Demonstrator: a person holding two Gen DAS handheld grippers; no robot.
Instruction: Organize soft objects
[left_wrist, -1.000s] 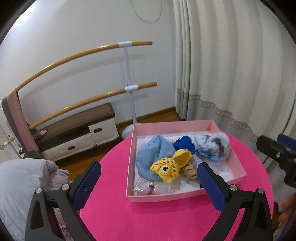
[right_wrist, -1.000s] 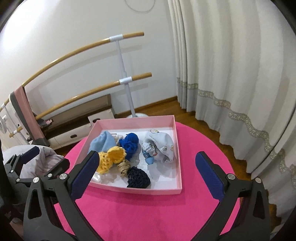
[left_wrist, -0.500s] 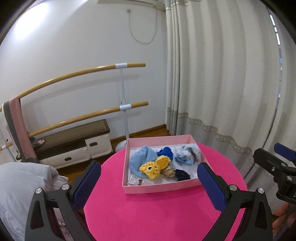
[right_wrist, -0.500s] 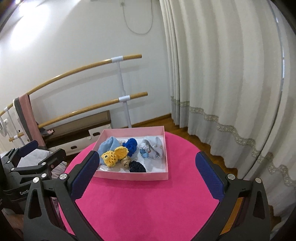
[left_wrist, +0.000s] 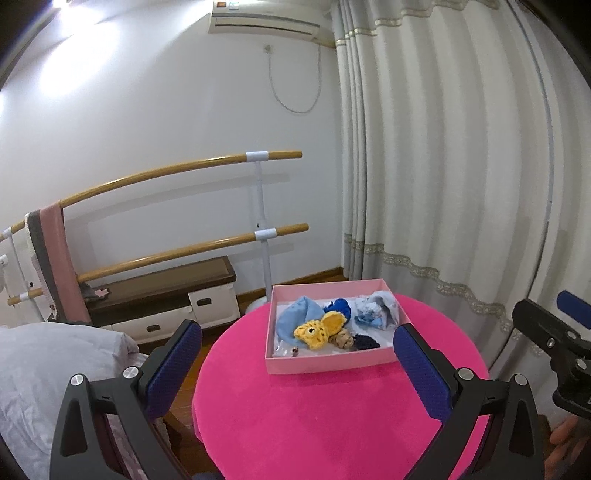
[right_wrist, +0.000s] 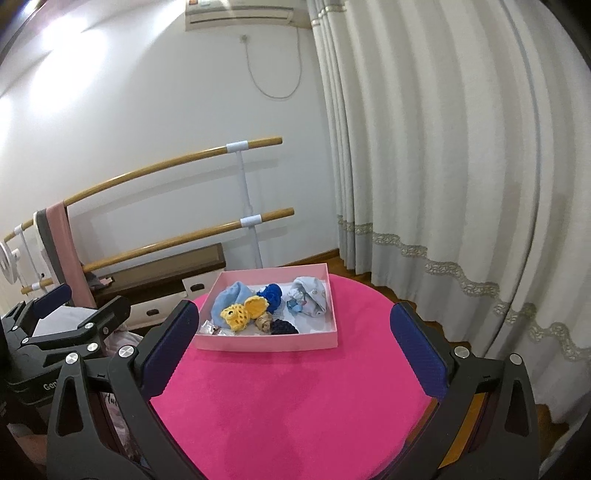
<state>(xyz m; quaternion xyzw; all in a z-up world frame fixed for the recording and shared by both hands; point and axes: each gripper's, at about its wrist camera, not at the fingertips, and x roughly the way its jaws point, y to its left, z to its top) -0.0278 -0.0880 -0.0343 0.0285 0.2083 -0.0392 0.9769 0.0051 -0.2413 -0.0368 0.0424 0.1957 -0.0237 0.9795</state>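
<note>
A pink box (left_wrist: 325, 363) (right_wrist: 266, 342) stands at the far side of a round pink table (left_wrist: 314, 424) (right_wrist: 295, 406). In it lie a light blue cloth (left_wrist: 295, 321) (right_wrist: 231, 295), a yellow crochet toy (left_wrist: 317, 330) (right_wrist: 243, 312), a dark blue crochet piece (left_wrist: 341, 306) (right_wrist: 272, 293), a white and blue cloth (left_wrist: 378, 314) (right_wrist: 310, 301), a tan piece (left_wrist: 341, 339) and a navy piece (left_wrist: 365, 342). My left gripper (left_wrist: 297, 363) is open and empty, held back from the box. My right gripper (right_wrist: 293, 345) is open and empty, also short of the box.
White curtains (left_wrist: 461, 184) hang on the right. Wooden ballet bars (left_wrist: 184, 170) run along the white wall, above a low drawer bench (left_wrist: 166, 302). A grey cushion (left_wrist: 44, 369) lies at left. The other gripper shows at each view's edge (left_wrist: 554, 343) (right_wrist: 55, 332).
Both grippers have drawn back and up from the box, which now looks smaller and farther. The things in the box have not moved.
</note>
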